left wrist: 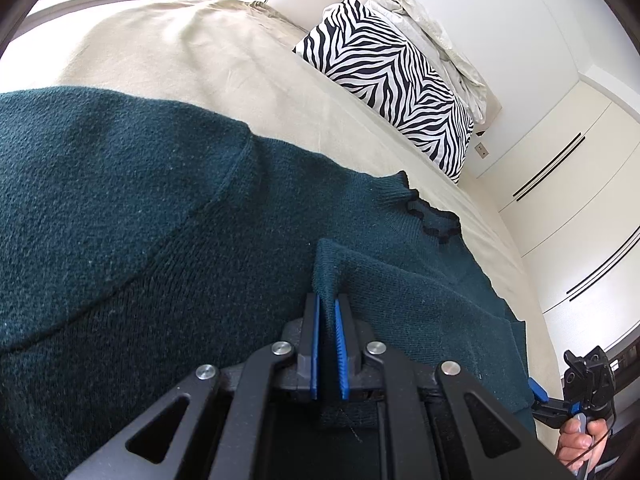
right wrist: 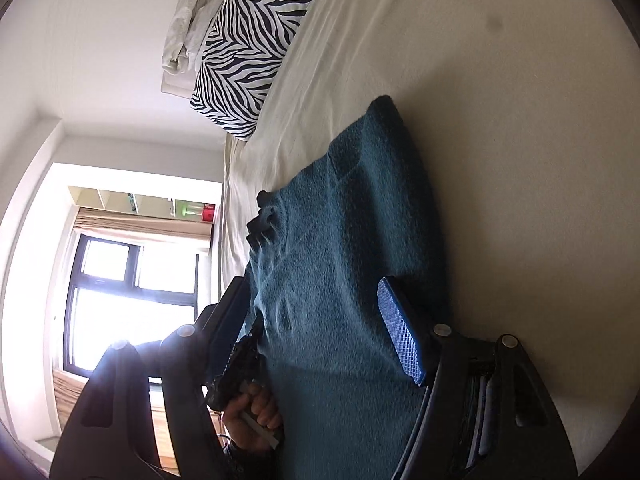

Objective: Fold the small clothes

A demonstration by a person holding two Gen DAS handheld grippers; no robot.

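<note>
A dark teal knitted sweater [left wrist: 140,208] lies spread on the beige bed [left wrist: 192,48]. My left gripper [left wrist: 328,300] is shut on a raised fold of it, pinched between the blue pads. The ribbed collar [left wrist: 424,208] lies beyond. My right gripper [left wrist: 538,394], held in a hand [left wrist: 580,440], sits at the sweater's near right edge. In the right wrist view, rolled sideways, the right gripper [right wrist: 310,284] stands open. The sweater [right wrist: 340,240] shows between its fingers, and the blue pad [right wrist: 400,332] is bare. The left gripper's body [right wrist: 240,356] and the hand holding it [right wrist: 252,412] show beside the sweater.
A zebra-striped pillow [left wrist: 392,80] [right wrist: 248,48] leans at the head of the bed, with crumpled white bedding [left wrist: 432,28] behind it. White wardrobe doors [left wrist: 560,208] stand past the bed's edge. A bright window [right wrist: 132,292] is on the far side.
</note>
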